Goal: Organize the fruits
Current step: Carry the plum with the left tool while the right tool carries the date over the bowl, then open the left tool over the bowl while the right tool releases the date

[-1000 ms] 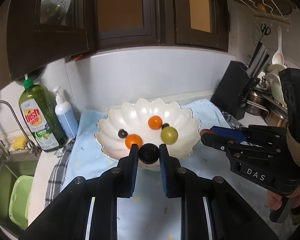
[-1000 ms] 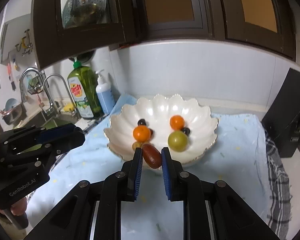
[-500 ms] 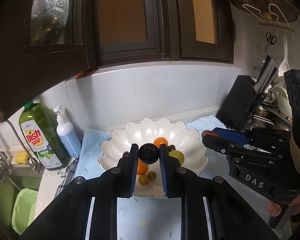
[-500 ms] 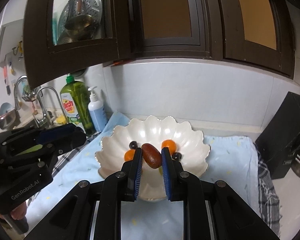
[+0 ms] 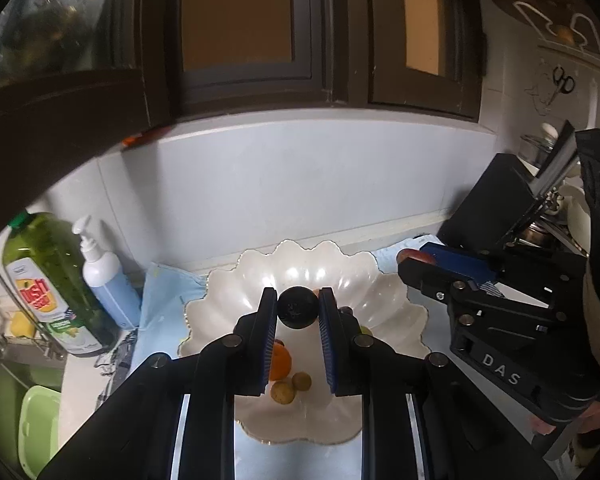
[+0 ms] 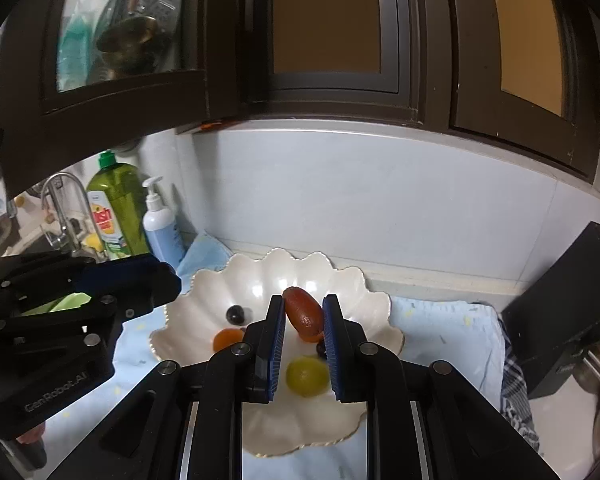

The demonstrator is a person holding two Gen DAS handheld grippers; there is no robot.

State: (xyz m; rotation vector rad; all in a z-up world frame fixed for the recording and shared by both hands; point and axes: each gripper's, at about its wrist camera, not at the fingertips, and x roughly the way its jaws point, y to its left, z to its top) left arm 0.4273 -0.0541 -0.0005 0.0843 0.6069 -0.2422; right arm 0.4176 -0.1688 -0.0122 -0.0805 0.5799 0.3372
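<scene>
Oblong brown fruit [image 6: 303,313] pinched between right gripper [image 6: 303,320] fingers [image 6: 275,332], long axis tilted left

Right tool [image 6: 303,314] clamps brown fruit [image 6: 303,313] above bowl [image 6: 188,320].

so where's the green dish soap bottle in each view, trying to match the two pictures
Left wrist view: the green dish soap bottle stands at the far left edge, left of the white pump bottle.
Right wrist view: it stands at upper left, behind the tap, again left of the pump bottle.
Shared landmark: the scalloped white bowl, low in the centre of both.
</scene>
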